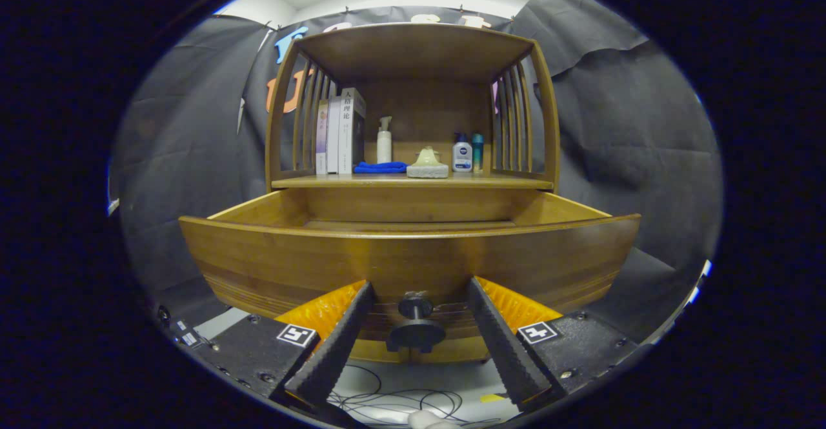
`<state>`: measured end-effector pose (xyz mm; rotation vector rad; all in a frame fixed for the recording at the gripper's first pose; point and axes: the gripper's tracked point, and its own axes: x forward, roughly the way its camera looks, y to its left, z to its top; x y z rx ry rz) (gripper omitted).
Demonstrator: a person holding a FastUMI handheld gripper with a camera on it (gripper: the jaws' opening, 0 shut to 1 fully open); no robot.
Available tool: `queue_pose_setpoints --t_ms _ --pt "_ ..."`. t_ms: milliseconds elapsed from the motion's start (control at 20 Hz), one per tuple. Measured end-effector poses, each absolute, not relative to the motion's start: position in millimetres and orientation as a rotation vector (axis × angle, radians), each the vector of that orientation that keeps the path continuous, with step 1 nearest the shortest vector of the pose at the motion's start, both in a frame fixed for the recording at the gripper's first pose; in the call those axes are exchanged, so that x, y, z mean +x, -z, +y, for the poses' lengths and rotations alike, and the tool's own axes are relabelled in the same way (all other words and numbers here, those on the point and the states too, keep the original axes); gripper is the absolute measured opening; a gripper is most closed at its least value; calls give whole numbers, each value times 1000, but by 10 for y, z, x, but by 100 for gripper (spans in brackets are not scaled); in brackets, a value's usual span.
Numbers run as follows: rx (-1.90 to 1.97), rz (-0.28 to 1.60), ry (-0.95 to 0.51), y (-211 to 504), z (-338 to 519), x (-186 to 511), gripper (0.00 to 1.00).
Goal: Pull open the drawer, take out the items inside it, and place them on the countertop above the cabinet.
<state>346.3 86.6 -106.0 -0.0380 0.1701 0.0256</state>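
A wooden drawer (pixel 410 258) stands pulled out beneath the countertop (pixel 413 182), its knob (pixel 415 320) between the gripper (pixel 417 293)'s spread fingers, apparently untouched; black cloth lines the booth.

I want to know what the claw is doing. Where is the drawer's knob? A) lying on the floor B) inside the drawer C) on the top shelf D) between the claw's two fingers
D: the knob sits on the drawer front, in the gap between the open claw's fingers, which don't touch it.
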Motion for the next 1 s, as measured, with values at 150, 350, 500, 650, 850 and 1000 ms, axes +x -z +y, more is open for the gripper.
queue_pose_setpoints --t_ms 150,350,500,650,850,1000 --pt "-35 176 -25 1035 888 3603 99" --pt "-37 177 -20 994 917 3824 99" --pt "-41 162 -11 950 949 3985 99" --pt "-59 153 2 931 982 4150 99" --pt "-70 158 15 937 1004 4243 99" --pt "-69 157 21 933 1007 4290 99"
